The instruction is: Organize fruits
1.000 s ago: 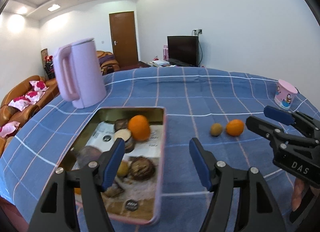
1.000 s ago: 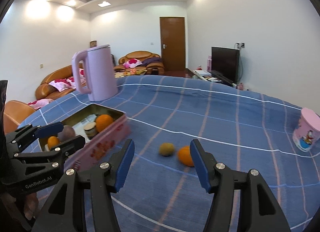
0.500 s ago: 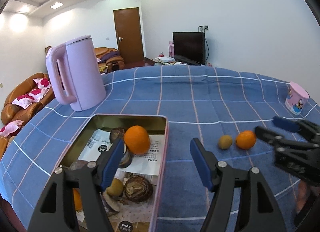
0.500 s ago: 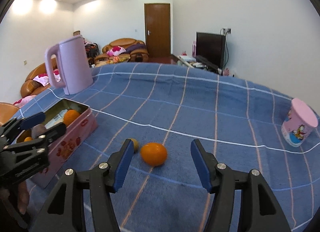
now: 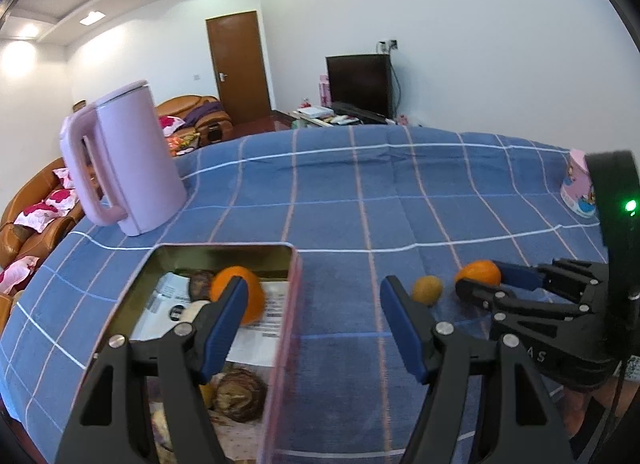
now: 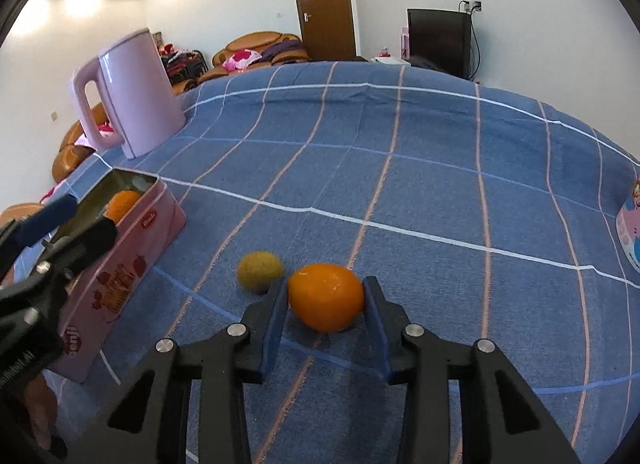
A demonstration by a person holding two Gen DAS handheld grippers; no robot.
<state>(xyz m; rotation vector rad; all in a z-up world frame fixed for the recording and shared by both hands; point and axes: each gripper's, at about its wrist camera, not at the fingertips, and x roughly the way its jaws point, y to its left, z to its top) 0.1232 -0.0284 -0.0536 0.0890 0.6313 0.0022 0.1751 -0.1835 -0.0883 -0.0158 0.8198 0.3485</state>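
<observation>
A loose orange (image 6: pixel 326 296) lies on the blue checked cloth, and my right gripper (image 6: pixel 326 290) is closing its jaws on it, both pads touching its sides. The left wrist view shows the same orange (image 5: pixel 478 272) between the right gripper's (image 5: pixel 480 278) fingers. A small brownish-green fruit (image 6: pixel 259 271) sits just to the orange's left, touching nothing. My left gripper (image 5: pixel 314 288) hangs open and empty above the right wall of a pink tin (image 5: pixel 290 324). The tin holds another orange (image 5: pixel 256 296), several dark round fruits and a paper leaflet.
A tall pink kettle (image 5: pixel 132 159) stands behind the tin at the table's far left. A pink printed cup (image 5: pixel 578 187) stands near the right edge. The table's near edge runs just below the tin. Sofas, a door and a television lie beyond.
My right gripper came down and forward over the loose orange and closed its fingers onto it. The left gripper drifted right, from over the tin's middle to its right wall, still open.
</observation>
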